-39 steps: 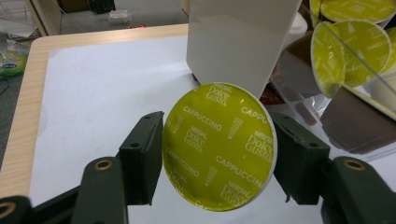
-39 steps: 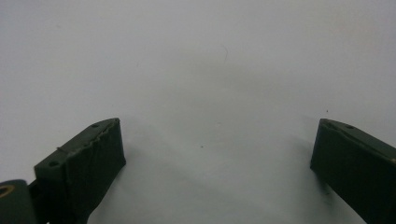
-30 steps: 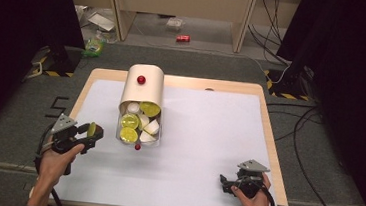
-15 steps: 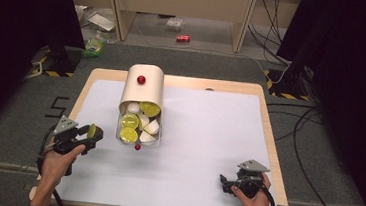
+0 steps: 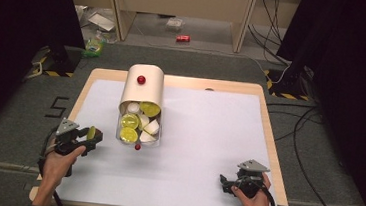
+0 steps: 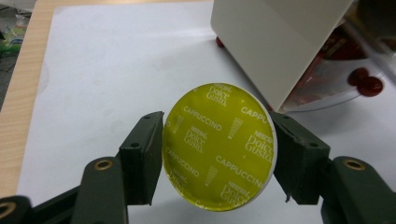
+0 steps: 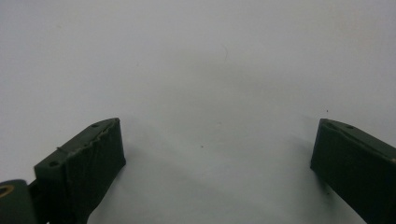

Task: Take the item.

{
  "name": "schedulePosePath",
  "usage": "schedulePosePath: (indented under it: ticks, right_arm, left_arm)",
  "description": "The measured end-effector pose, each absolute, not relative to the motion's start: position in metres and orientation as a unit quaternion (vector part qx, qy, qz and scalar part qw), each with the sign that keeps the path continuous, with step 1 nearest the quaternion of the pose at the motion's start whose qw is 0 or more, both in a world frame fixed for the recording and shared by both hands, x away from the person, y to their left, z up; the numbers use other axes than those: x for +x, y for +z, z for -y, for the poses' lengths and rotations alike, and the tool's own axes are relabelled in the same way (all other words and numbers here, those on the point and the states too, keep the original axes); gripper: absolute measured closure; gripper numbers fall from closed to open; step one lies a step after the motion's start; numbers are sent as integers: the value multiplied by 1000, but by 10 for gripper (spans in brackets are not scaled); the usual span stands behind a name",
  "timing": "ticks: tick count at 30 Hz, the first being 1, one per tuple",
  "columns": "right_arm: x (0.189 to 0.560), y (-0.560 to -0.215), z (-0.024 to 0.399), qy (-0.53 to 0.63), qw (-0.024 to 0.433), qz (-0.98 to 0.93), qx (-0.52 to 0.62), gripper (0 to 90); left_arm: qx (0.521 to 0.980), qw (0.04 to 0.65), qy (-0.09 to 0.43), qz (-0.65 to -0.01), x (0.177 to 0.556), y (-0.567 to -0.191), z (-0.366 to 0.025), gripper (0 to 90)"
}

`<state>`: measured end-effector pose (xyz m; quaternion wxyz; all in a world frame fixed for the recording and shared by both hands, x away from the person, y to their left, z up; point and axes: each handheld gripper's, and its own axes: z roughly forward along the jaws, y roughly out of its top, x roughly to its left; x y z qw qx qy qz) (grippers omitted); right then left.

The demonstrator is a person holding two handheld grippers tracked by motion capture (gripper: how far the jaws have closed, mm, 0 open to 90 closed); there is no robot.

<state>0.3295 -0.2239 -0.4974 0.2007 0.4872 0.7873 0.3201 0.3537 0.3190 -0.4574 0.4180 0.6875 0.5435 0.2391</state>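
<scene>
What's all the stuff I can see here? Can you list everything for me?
Coffee capsule: one, yellow-green foil lid printed Cappuccino, clamped in the left claw.
Capsule box: one, cream with red knobs, lying on the table's far left, its drawer pulled out.
Capsules in the drawer: several, yellow-green and white; exact count unclear.
Table: one, wood-edged with a white top.
Red can: one, on the floor beyond the table.
Left claw: black, shut on the capsule.
Right claw: black, open over bare white tabletop.

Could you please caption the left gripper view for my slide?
Left gripper clamps a yellow-green cappuccino capsule above the white sheet, beside the white box.
</scene>
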Motion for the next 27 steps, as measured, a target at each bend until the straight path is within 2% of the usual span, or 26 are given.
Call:
schedulePosePath:
  ticks: [27]
  right_arm:
    - [330,-497,224,320,200,-788,488,28]
  left_arm:
    - [691,384,239,-564,364,-483,-324,391]
